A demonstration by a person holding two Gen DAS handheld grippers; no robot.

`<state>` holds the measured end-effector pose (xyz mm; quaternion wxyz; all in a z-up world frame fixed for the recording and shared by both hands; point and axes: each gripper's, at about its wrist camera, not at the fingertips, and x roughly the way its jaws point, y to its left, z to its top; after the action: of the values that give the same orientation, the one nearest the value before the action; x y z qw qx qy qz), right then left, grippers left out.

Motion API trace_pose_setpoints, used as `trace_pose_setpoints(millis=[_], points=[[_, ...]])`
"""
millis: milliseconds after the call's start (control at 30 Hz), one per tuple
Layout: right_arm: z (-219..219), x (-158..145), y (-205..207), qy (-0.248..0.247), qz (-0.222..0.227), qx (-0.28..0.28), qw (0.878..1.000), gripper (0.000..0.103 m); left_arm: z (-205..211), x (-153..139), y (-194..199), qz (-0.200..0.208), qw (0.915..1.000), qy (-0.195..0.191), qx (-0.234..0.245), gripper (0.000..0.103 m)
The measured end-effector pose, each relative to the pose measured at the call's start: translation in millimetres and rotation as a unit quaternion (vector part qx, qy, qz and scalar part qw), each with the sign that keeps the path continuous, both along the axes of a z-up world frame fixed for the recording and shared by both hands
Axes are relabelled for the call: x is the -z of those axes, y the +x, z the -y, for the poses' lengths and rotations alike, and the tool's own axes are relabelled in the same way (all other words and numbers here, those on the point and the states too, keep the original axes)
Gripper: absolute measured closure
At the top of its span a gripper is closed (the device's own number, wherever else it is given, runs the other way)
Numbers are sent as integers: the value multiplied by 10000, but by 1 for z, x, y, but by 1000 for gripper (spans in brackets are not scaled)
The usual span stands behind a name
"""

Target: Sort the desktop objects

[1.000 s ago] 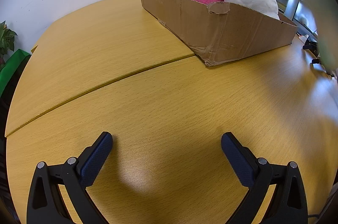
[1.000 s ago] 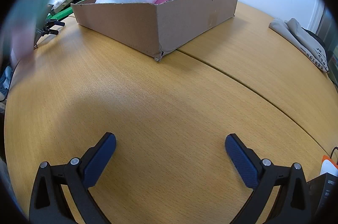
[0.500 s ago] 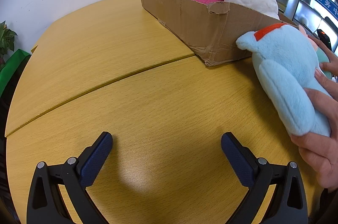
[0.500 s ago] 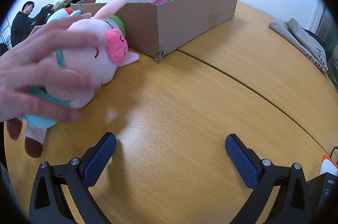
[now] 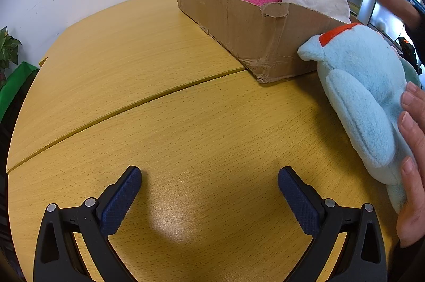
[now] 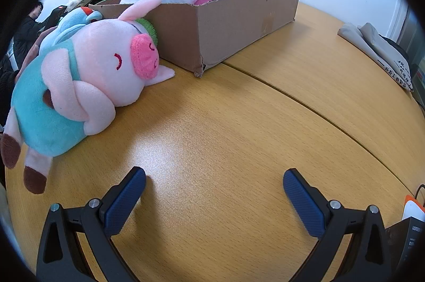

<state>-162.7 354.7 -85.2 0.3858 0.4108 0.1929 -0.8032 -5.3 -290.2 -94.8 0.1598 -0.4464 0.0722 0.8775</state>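
A pink pig plush (image 6: 87,85) in a teal outfit lies on the tabletop (image 6: 239,122), touching the cardboard box (image 6: 225,26), beside a light-blue plush (image 5: 364,96). Left gripper (image 5: 209,191) and right gripper (image 6: 213,194) fingers are spread, empty.

Bare table (image 6: 239,122) ahead; pig plush (image 6: 87,80) blocks cardboard box (image 6: 225,26).

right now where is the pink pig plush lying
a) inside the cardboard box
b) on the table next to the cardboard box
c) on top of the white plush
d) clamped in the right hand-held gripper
b: in the right wrist view the pink pig plush lies on its side on the wooden table, just outside the cardboard box, and the right hand-held gripper is open and empty.
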Motion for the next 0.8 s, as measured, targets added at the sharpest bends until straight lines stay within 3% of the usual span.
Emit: trace_pose_setpoints(millis=[800], points=[[0,0,0,3,0,12,10000,0,-8,-1,-21,-5,10000,-25,0,0]])
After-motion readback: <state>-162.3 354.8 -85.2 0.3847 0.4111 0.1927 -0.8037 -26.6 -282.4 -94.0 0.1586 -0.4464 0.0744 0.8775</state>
